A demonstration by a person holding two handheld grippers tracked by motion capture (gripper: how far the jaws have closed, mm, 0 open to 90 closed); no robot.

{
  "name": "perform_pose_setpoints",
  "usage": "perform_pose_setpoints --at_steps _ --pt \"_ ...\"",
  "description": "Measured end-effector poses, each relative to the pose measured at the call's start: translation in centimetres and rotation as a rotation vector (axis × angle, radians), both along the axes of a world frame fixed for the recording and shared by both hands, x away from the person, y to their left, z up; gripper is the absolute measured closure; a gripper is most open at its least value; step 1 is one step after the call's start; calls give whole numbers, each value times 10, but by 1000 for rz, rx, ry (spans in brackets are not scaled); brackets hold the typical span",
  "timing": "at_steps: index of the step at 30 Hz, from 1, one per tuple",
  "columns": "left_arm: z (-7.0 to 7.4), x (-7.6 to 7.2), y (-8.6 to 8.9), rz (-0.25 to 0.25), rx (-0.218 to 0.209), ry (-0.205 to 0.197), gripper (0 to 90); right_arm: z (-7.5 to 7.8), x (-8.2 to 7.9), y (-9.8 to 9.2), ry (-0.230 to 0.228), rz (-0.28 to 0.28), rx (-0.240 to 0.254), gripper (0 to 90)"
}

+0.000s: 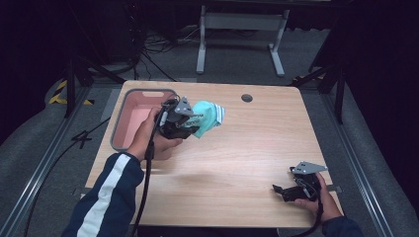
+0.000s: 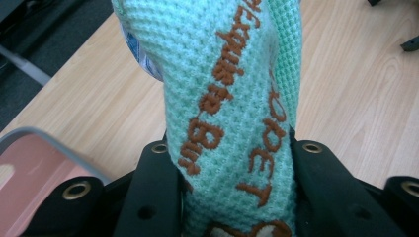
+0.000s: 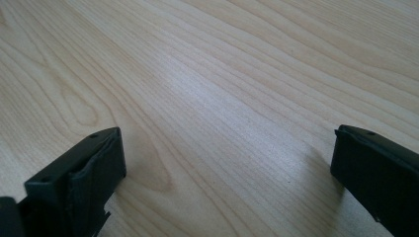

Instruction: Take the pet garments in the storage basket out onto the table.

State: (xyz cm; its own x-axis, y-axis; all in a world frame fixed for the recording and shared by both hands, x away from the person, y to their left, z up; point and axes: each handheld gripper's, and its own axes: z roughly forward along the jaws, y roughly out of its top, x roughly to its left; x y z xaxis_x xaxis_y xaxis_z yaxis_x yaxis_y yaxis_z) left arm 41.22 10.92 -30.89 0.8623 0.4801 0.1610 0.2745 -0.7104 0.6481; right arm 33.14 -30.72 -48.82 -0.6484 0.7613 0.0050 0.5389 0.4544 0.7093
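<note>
The left gripper [image 1: 190,121] squeezes a soft, light, mint-green knitted cloth [image 1: 206,118] with orange letters, held bunched above the table [image 1: 237,148] just at 3 o'clock from the pink bin [image 1: 129,123], while the right gripper [image 1: 286,190] rests wide open and empty.

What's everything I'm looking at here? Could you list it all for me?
knitted cloth: one, mint green with orange lettering, clamped in the left hand-held gripper, above the table beside the bin
bin: one, pink inside with grey rim, table's far left corner
table: one, light wood
grommet hole: one, dark, far edge of table
left hand-held gripper: one, black, shut on cloth
right hand-held gripper: one, black, jaws open, near right corner
</note>
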Motion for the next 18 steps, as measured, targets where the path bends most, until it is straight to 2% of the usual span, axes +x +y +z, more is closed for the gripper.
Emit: perform_pose_setpoints --at_steps 8,10,15,18 --pt "-15 -1 -36 -75 24 32 683 0 0 0 1 0 1 6" --pt "-17 -1 -40 -79 20 36 683 0 0 0 1 -1 1 6" --pt "-27 -2 -59 -109 42 54 683 0 0 0 0 0 0 6" --pt "-34 -2 -67 -117 35 64 683 0 0 0 0 0 0 6"
